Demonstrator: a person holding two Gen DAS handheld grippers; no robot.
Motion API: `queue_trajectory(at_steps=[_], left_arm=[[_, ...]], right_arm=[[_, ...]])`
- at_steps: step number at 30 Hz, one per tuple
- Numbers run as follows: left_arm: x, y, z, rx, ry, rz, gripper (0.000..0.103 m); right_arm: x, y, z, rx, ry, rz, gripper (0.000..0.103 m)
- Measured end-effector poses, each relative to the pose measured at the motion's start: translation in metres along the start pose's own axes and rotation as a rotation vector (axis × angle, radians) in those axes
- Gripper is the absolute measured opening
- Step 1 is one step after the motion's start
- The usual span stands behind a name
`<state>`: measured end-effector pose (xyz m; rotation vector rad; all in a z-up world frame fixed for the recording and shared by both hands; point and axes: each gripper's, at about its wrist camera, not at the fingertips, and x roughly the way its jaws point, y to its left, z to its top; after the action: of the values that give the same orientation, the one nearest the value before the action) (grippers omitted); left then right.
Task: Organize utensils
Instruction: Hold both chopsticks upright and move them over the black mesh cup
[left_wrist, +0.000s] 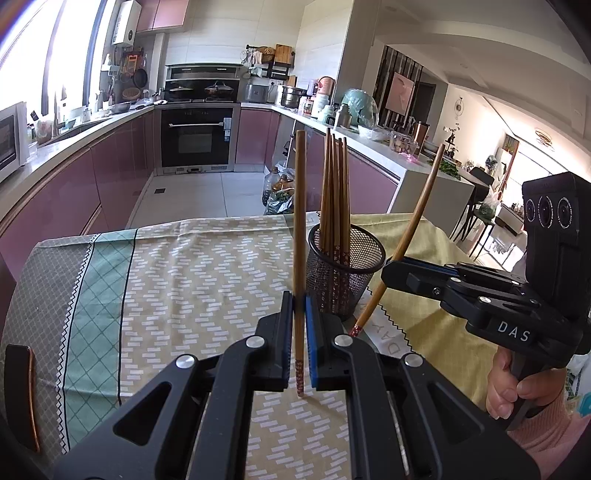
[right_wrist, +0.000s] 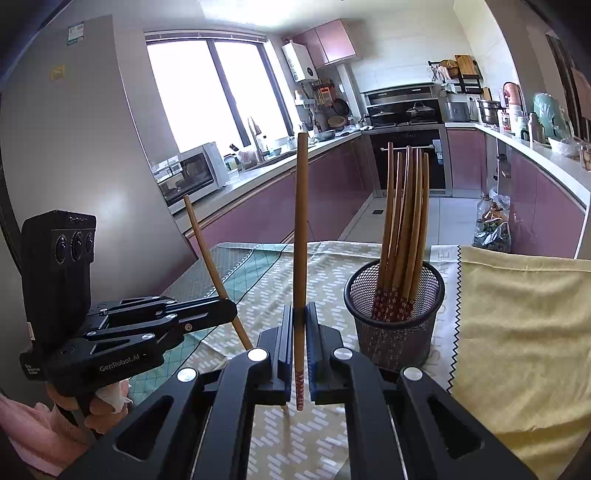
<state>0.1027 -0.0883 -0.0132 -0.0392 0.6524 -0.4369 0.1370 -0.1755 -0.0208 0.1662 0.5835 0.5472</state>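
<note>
I am holding one chopstick (left_wrist: 300, 206) pinched upright in my left gripper (left_wrist: 299, 332) and another (right_wrist: 301, 240) in my right gripper (right_wrist: 300, 350), with the mesh cup (right_wrist: 393, 321) at two o'clock already keeping several chopsticks (right_wrist: 404, 221); these two probably remain.

A patterned tablecloth (left_wrist: 177, 280) covers the table with a yellow cloth (right_wrist: 517, 332) laid over its right side, while behind stand pink kitchen cabinets (left_wrist: 110, 162), a built-in oven (left_wrist: 195, 136), a microwave (right_wrist: 192, 173) and what may be bagged vegetables (right_wrist: 493, 229) on the floor.
</note>
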Motion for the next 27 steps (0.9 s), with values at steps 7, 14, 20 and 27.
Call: queue_trajectory(at_steps=[7, 14, 20, 27], left_arm=[[-0.0025, -0.0008, 0.0009, 0.002, -0.008, 0.002, 0.007], [-0.0032, -0.0017, 0.0021, 0.005, -0.010, 0.003, 0.007], [-0.0027, -0.0014, 0.0028, 0.006, -0.011, 0.004, 0.007], [-0.0024, -0.0015, 0.0027, 0.007, -0.012, 0.005, 0.007]], right_arm=[[-0.0023, 0.0014, 0.0014, -0.005, -0.008, 0.003, 0.006], [-0.0036, 0.0021, 0.0032, -0.008, -0.012, 0.003, 0.006], [-0.0046, 0.0023, 0.0032, -0.008, -0.013, 0.003, 0.006], [-0.0061, 0.0018, 0.0052, -0.008, -0.015, 0.003, 0.006]])
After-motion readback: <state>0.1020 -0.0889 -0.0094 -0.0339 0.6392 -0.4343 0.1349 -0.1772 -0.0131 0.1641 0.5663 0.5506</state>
